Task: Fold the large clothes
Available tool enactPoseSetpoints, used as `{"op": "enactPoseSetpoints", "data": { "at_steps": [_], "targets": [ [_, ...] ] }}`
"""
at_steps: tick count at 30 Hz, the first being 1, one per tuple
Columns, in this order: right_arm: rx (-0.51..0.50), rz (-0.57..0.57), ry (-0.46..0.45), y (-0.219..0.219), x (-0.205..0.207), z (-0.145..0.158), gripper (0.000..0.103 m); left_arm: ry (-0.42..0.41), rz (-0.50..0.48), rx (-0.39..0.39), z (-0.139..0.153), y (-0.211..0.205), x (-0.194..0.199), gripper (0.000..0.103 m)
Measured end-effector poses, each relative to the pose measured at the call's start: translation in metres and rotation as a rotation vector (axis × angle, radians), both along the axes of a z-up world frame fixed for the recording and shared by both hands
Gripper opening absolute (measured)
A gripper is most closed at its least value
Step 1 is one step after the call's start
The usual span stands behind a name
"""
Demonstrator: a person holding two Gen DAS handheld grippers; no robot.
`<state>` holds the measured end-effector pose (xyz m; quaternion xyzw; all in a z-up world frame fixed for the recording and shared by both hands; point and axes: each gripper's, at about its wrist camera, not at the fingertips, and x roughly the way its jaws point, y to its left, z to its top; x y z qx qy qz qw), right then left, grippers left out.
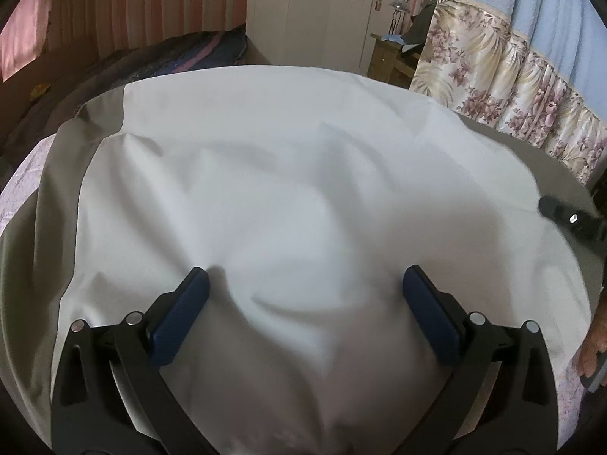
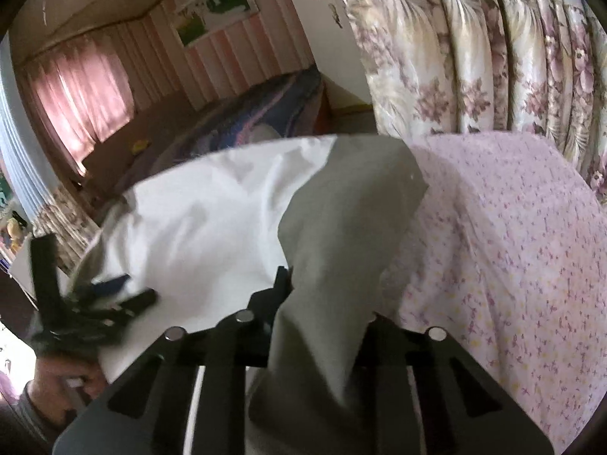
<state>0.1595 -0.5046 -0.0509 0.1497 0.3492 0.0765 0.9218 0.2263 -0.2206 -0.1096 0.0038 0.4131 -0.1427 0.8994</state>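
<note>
One large white cloth [image 1: 288,174] lies spread over the bed [image 2: 512,246], its grey edge [image 2: 341,227] lifted at our right side. We have the right gripper [image 2: 322,303] closed on that grey edge, the fabric pinched between its fingers. Our left gripper [image 1: 307,284] stands wide open over the white middle, touching or just above it, holding nothing. We judge the fold goes best if we keep the pinch firm, carry the edge across evenly and pin the middle flat
</note>
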Motion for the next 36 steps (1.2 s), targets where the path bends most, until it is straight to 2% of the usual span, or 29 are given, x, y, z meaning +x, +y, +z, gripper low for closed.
{"op": "enactPoseSetpoints", "data": {
  "at_steps": [6,12,16,18,20,21,24,27,30,34,36],
  "targets": [
    [0.083,0.053,-0.042,0.009,0.005,0.031,0.015,0.005,0.003,0.004,0.000,-0.001,0.001,0.100],
    [0.121,0.101,-0.083,0.045,0.018,0.060,0.015,0.010,0.008,-0.014,0.000,0.003,0.002,0.100],
    [0.153,0.100,-0.088,0.069,0.026,0.071,0.015,0.007,-0.007,-0.071,0.004,0.014,0.002,0.100],
    [0.175,0.087,-0.090,0.077,0.029,0.076,0.015,0.044,-0.021,-0.109,0.016,0.026,0.004,0.100],
    [0.175,0.078,-0.099,0.089,0.032,0.083,0.015,0.020,-0.004,-0.151,0.039,0.047,0.006,0.100],
    [0.171,0.076,-0.101,0.096,0.033,0.086,0.015,-0.023,0.025,-0.152,0.056,0.063,0.006,0.100],
    [0.117,0.090,-0.116,0.128,0.037,0.100,0.015,-0.131,0.141,-0.110,0.098,0.119,0.003,0.100],
    [0.058,0.129,-0.123,0.174,0.044,0.110,0.015,-0.162,0.243,-0.129,0.118,0.172,-0.001,0.100],
    [0.031,0.191,-0.107,0.230,0.054,0.107,0.015,-0.183,0.335,-0.158,0.135,0.222,-0.010,0.100],
    [0.033,0.267,-0.055,0.292,0.068,0.085,0.015,-0.208,0.414,-0.056,0.150,0.263,-0.026,0.100],
    [0.015,0.315,-0.017,0.325,0.075,0.065,0.005,-0.201,0.447,0.007,0.151,0.283,-0.034,0.100]
  ]
}}
